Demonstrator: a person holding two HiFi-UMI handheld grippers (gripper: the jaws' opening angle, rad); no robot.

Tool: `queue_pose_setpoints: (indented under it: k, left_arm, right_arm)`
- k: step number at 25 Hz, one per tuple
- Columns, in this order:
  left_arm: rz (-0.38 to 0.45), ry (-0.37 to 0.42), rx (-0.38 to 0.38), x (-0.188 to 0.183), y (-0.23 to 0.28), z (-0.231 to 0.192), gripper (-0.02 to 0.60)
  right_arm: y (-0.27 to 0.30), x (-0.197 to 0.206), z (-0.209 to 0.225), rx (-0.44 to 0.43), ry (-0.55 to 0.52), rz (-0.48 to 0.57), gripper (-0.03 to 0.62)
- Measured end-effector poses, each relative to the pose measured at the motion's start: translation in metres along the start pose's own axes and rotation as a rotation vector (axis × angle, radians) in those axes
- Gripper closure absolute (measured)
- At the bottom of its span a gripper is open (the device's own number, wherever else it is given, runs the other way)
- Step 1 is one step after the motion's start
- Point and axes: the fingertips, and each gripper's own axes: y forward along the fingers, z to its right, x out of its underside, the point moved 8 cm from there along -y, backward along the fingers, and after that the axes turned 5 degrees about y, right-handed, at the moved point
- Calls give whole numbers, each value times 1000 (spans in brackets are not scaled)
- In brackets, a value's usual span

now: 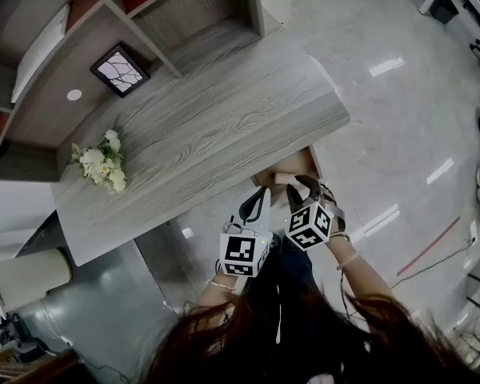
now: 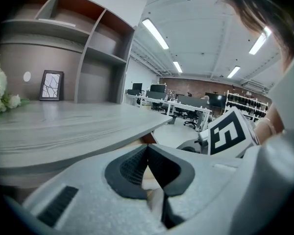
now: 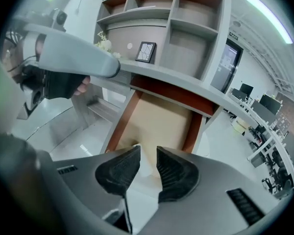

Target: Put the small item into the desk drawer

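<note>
Desk drawer (image 3: 159, 116): stood pulled open beneath the grey desktop (image 1: 208, 134), showing a tan floor and reddish sides.
Small item (image 3: 143, 166): pale, lay near the drawer's front end, seen through the gap between the right gripper's jaws.
Right gripper (image 3: 148, 150): hung over the drawer's front end, jaws parted, pads not visibly pressing the item.
Left gripper (image 2: 147, 148): was just left of the drawer's front, jaws closed tip to tip, holding nothing.

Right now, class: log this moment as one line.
drawer: open | right gripper: open, facing drawer | left gripper: shut, empty
</note>
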Motion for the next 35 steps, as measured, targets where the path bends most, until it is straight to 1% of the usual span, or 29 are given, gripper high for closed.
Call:
queue_pose_setpoints:
  k: [3,7,11,26,31,35]
  left_arm:
    - [-6,-2,-1,-10,-5,3,566]
    - [11,11,-9,-30,-8,4,566]
    - [-3,5,-21,-45,-15,2,566]
    - [32,9,-63,-106,-35,4,565]
    - [18,20,-75,-122,-40,2,565]
    - [19,33,-77,-136,-49,4,566]
  right_arm:
    - [-14,-8,1,7,13,10,503]
    - [-30,-21,7,22,31,26,513]
    - [-46,-34,10,34,55,44,526]
    - [-103,-80,32,78,56,114,551]
    - [-123,-93,38,87,119,154,557]
    - [-140,-101,39,94,149,184,566]
